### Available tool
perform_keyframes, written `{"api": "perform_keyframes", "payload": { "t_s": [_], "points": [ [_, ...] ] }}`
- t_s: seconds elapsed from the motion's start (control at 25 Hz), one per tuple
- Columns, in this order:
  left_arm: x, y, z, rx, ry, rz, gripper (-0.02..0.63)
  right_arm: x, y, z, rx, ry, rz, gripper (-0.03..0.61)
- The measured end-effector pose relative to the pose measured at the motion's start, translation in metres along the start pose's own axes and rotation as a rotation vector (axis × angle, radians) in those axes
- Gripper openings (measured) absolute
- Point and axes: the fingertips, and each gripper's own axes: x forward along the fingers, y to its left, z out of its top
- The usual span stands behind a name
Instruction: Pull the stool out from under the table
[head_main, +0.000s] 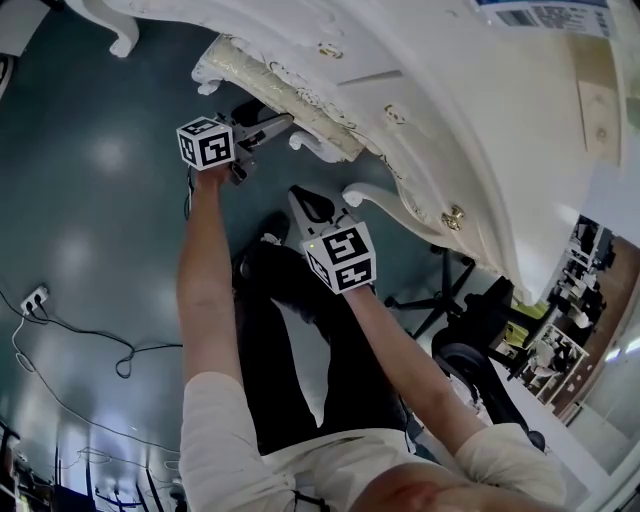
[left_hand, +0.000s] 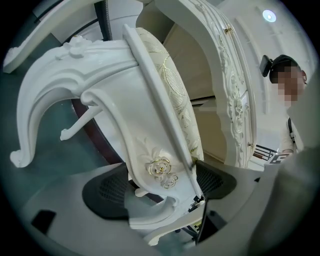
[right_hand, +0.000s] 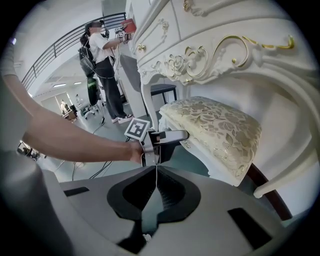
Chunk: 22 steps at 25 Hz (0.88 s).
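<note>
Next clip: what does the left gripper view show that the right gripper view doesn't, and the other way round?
Only the left gripper view: the left gripper with its jaws wide apart around the frame of the stool, and a gold-edged rose carving between them.
Only the right gripper view: that left gripper seen from outside at the stool's edge, the forearm behind it, and the right gripper shut with nothing in it.
Both: the stool's cream cushion and the white table above it.

Glossy teal floor (head_main: 80, 230) with black cables (head_main: 150, 348); perhaps an office chair (head_main: 478, 320) at right.
</note>
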Motion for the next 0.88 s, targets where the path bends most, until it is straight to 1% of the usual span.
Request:
{"api": "perform_keyframes", "payload": {
  "t_s": [0.24,0.4,0.6,0.72,0.88],
  "points": [
    [-0.005,-0.002,0.0,-0.006,0.01,0.01,0.44,-0.004,0.017,0.0,-0.036,0.001,0.003,0.044],
    [-0.024,-0.006,-0.003,-0.01,0.005,0.018,0.44,-0.007,0.026,-0.009,-0.038,0.022,0.009,0.044],
    [-0.041,-0.012,-0.011,-0.02,0.015,0.031,0.44,-0.011,0.033,-0.008,-0.031,0.025,0.01,0.044],
    [-0.051,-0.018,-0.017,-0.032,0.006,0.046,0.44,-0.015,0.041,-0.001,-0.06,0.019,0.021,0.044],
    [-0.072,-0.028,-0.029,-0.045,0.02,0.059,0.44,-0.018,0.051,0.004,-0.101,0.023,0.034,0.044]
  ]
}}
